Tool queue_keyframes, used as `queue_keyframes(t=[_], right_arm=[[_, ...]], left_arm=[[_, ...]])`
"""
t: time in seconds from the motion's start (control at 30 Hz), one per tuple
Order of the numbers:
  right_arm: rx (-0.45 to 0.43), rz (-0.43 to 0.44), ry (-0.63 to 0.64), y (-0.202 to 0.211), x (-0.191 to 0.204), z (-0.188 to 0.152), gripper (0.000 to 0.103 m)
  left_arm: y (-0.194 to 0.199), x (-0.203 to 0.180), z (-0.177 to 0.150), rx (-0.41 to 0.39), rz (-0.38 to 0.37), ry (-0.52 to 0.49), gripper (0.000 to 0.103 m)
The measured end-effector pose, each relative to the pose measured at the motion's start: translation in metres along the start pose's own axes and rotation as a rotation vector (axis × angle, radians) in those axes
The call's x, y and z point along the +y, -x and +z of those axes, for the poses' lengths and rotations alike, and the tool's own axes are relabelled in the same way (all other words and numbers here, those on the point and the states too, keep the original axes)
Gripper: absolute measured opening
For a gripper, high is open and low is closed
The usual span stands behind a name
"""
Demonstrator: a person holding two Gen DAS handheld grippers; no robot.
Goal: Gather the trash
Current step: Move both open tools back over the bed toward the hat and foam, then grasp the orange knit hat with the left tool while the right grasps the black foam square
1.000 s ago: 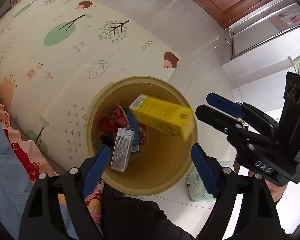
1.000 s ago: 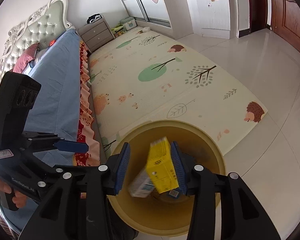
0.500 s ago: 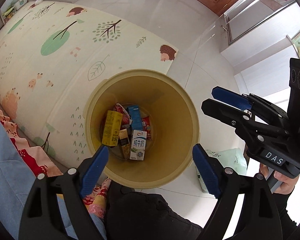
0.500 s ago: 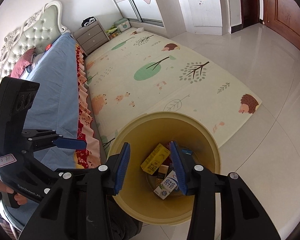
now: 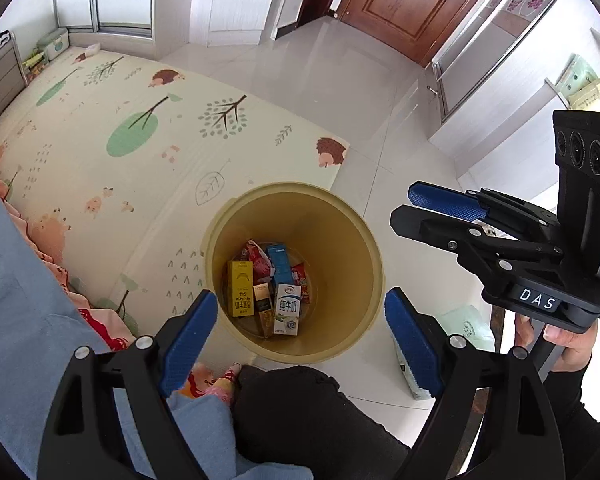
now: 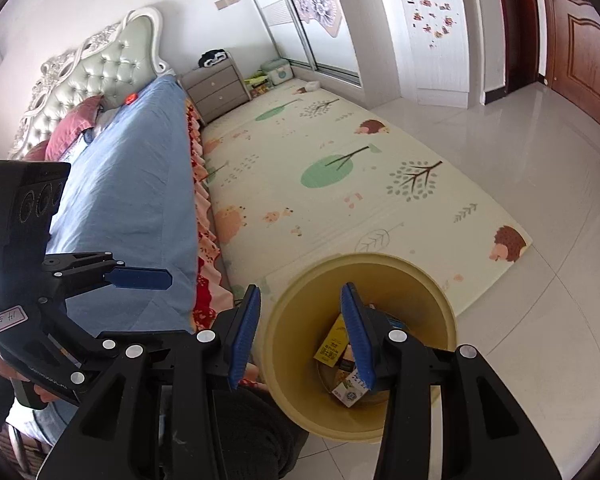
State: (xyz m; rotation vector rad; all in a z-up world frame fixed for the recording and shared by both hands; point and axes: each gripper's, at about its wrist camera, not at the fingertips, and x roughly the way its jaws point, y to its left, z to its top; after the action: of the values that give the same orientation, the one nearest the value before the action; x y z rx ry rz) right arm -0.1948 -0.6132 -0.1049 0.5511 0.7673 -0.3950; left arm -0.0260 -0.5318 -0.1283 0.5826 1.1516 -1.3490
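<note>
A yellow trash bin (image 5: 340, 216) stands on the floor at the play mat's corner; it also shows in the right wrist view (image 6: 300, 296). Inside lie a yellow carton (image 5: 241, 289), a white milk carton (image 5: 287, 309), a blue carton (image 5: 279, 258) and red wrappers. My left gripper (image 5: 300, 330) is open and empty above the bin's near rim. My right gripper (image 6: 298, 330) is open and empty above the bin's left rim; it also shows in the left wrist view (image 5: 440, 208).
A bed with a blue cover (image 6: 132, 200) runs along the left. A patterned play mat (image 5: 140, 128) covers the floor beyond the bin. A pale green bag (image 5: 460, 328) lies on the tiles right of the bin. A wooden door (image 5: 400, 4) stands far back.
The yellow carton left my right gripper, fell and now lies at the bin's bottom. Both grippers have risen and tilted up, so more of the room shows.
</note>
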Motion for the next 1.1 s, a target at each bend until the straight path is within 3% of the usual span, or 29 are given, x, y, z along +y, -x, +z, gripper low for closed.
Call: queue_keyframes(t=[0.3, 0.7, 0.8, 1.1], right_arm=[[-0.04, 0.149, 0.189, 0.008, 0.111, 0.017, 0.043], [0.002, 0.375, 0.442, -0.025, 0.275, 0.017, 0.05], [0.023, 0.415, 0.493, -0.038, 0.316, 0.013, 0.058], [0.075, 0.496, 0.626, -0.073, 0.424, 0.002, 0.062]], left_arm=[[0.096, 0.049, -0.061, -0.162, 0.137, 0.086, 0.088], [0.207, 0.153, -0.186, -0.307, 0.347, 0.381, 0.096], [0.235, 0.181, -0.218, -0.351, 0.396, 0.463, 0.097], [0.305, 0.265, -0.294, -0.446, 0.607, 0.648, 0.099]])
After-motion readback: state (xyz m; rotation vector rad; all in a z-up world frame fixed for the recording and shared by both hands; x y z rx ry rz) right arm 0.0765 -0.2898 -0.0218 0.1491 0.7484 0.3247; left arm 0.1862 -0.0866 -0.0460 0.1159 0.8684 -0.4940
